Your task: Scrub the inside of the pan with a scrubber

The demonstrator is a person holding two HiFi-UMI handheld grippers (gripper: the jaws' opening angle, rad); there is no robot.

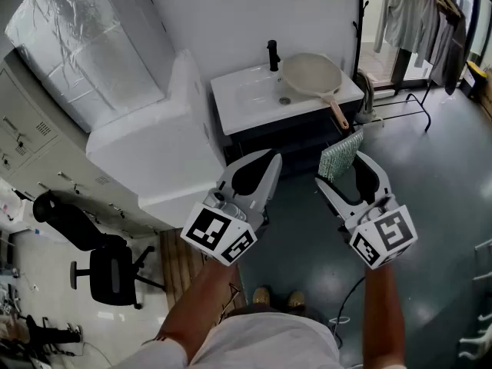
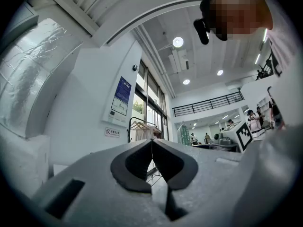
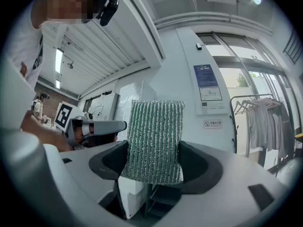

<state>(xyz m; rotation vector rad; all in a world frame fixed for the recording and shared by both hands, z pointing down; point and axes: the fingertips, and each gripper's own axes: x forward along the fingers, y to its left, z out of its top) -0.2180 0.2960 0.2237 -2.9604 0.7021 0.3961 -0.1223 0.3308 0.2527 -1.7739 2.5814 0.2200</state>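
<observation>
Pan (image 1: 311,74), round, shallow and cream-coloured, with a wooden handle (image 1: 338,114), is seen at 12 o'clock in the head view, well apart from both grippers. It is laid on the right end of a white washbasin counter (image 1: 242,91), just beside a black tap (image 1: 272,54), with its inside turned upward. Its long axis is run from 11 o'clock to 5 o'clock. The bowl is set at the far end, and the handle is pointed to 5 o'clock, out past the front edge of the counter and over a dark cabinet (image 1: 292,141)

A green, ribbed, rectangular mesh scrubber (image 3: 155,126) is pinched by its lower end between the dark pads of the right gripper (image 3: 152,150). Its long axis is aligned with the jaws, its ribs are run lengthwise, and its free end is left standing out beyond the jaw tips. In the head view that free end is pointed to 1 o'clock, toward the pan's handle, without touching it

The left gripper (image 2: 151,143) is held at 9 o'clock of the right one and is also pointed to 1 o'clock. Its jaws are pressed together, with nothing between them

A clothes rail (image 1: 419,6) hung with garments is seen at 2 o'clock, and a black office chair (image 1: 108,271) at 8 o'clock
</observation>
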